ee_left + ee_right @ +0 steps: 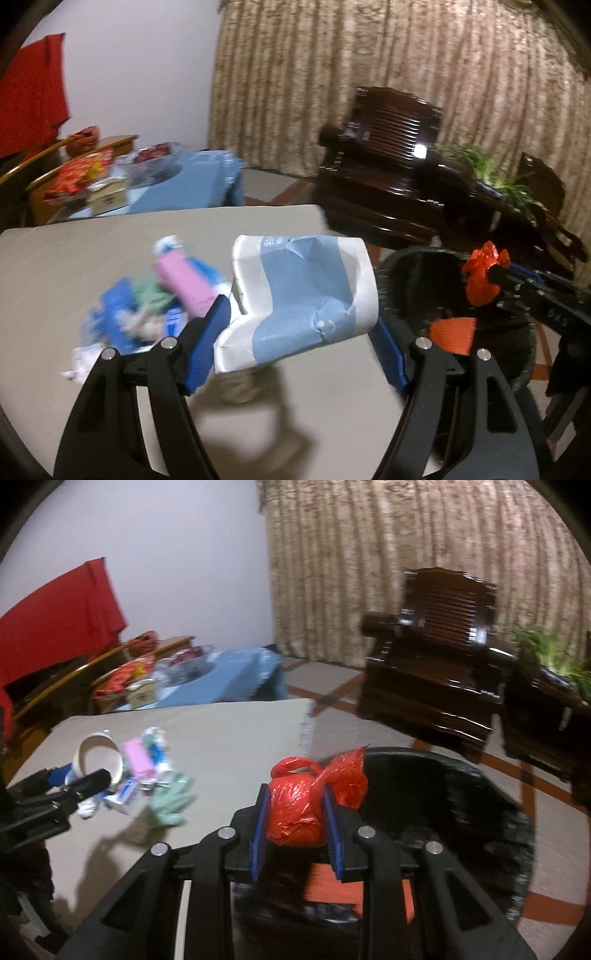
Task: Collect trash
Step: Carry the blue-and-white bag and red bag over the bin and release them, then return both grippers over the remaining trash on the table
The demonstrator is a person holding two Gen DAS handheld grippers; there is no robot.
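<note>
No legible text; white print on blue-white paper cup (299, 291) too blurred.

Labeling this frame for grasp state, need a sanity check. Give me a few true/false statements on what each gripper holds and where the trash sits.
1. The left gripper holds a crushed blue-and-white paper cup. True.
2. The right gripper is empty. False: it is shut on a knotted red plastic bag.
3. The red plastic bag is at the near rim of the black bin. True.
4. The beige table has no trash left on it. False: a pile with a pink item and a green glove lies there.
5. The bin is lined with a white bag. False: its lining looks black.
</note>
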